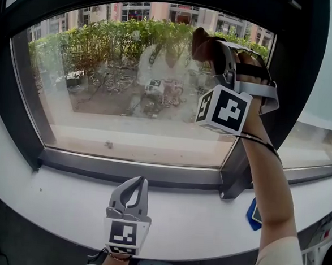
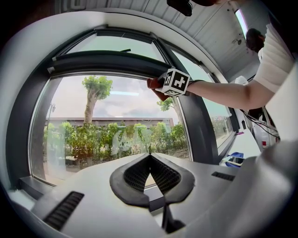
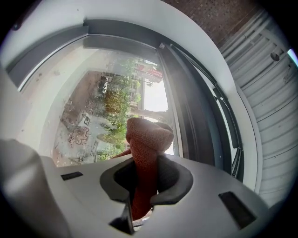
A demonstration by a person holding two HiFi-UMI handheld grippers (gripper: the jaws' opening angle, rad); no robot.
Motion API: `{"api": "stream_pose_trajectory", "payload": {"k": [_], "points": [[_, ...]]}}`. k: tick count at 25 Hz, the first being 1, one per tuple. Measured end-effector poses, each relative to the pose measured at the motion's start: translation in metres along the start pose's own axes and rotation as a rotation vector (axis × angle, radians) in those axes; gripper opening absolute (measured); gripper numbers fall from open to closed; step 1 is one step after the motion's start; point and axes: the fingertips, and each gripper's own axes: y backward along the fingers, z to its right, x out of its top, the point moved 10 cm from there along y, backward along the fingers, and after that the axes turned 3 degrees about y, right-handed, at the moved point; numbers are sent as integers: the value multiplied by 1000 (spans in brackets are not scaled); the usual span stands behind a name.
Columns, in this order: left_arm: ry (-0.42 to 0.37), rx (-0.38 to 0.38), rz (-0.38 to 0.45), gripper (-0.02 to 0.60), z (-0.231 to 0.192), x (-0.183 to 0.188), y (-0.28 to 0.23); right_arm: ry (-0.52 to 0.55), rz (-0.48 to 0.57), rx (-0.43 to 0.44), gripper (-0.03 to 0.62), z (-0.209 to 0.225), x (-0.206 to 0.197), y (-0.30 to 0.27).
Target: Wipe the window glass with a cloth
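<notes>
The right gripper (image 3: pixel 144 174) pinched a reddish cloth (image 3: pixel 148 137), whose bunched end stood past the jaws toward the window glass (image 1: pixel 124 81), high at the pane's right edge beside the dark frame (image 1: pixel 298 65). The left gripper (image 1: pixel 132 195), pressed together on nothing, hung low over the white sill (image 1: pixel 48 200), well apart from the glass. Whether the cloth touched the pane could not be made out.

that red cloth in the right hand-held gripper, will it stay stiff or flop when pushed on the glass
Probably floppy: the cloth bunches and folds over above the right hand-held gripper, which is shut on it. Its coarse weave looks light and likely to drag on the window glass rather than slide.
</notes>
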Motion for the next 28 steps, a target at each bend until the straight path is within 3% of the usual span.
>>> {"api": "stream_pose_trajectory", "payload": {"k": [28], "points": [[18,-9,5,20,-2,-1,0,-13,65,68,61,-73,13,35]]}}
